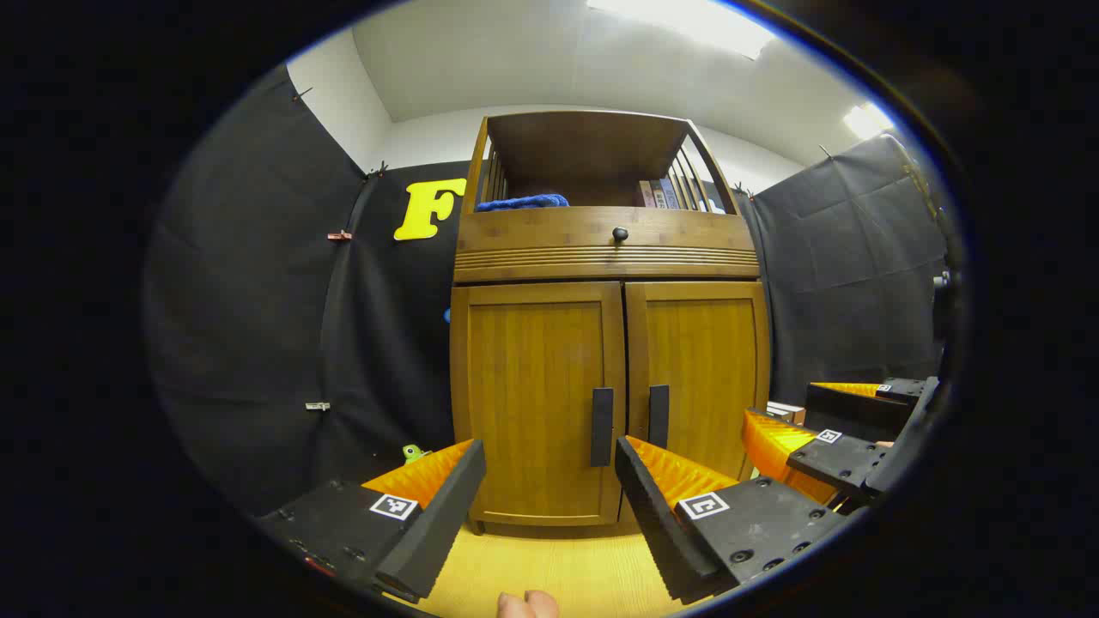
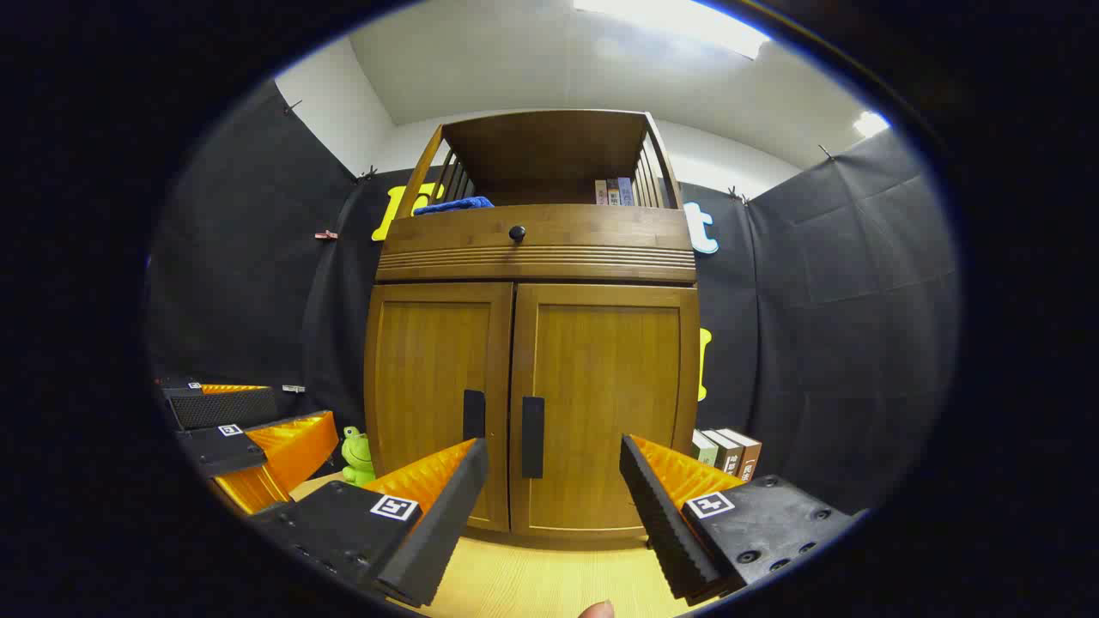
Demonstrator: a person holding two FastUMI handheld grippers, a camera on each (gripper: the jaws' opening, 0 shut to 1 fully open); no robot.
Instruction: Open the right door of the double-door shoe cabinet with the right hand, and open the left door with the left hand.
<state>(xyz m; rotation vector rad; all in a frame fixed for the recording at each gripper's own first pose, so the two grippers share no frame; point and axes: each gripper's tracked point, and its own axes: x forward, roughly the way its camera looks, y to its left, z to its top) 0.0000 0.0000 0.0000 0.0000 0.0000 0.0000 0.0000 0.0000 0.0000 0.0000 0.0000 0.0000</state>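
Observation:
The wooden shoe cabinet (image 1: 608, 343) stands upright ahead with both doors closed. In the left gripper view its left door (image 1: 537, 395) carries a dark vertical handle (image 1: 602, 427), and the right door (image 1: 697, 378) has its own handle (image 1: 658, 415). My left gripper (image 1: 549, 455) hangs open in front of the left door, short of its handle. The right gripper (image 1: 803, 438) shows at the right edge there. In the right gripper view my right gripper (image 2: 554, 455) is open before the right door (image 2: 601, 403) and its handle (image 2: 532, 437). The left gripper (image 2: 258, 438) shows at that view's left.
A drawer with a round knob (image 1: 619, 233) sits above the doors. An open shelf on top holds a blue cloth (image 1: 522, 202) and books (image 1: 657, 194). A green frog toy (image 2: 356, 457) and several books (image 2: 725, 451) flank the cabinet on the yellow wood surface (image 1: 549, 575).

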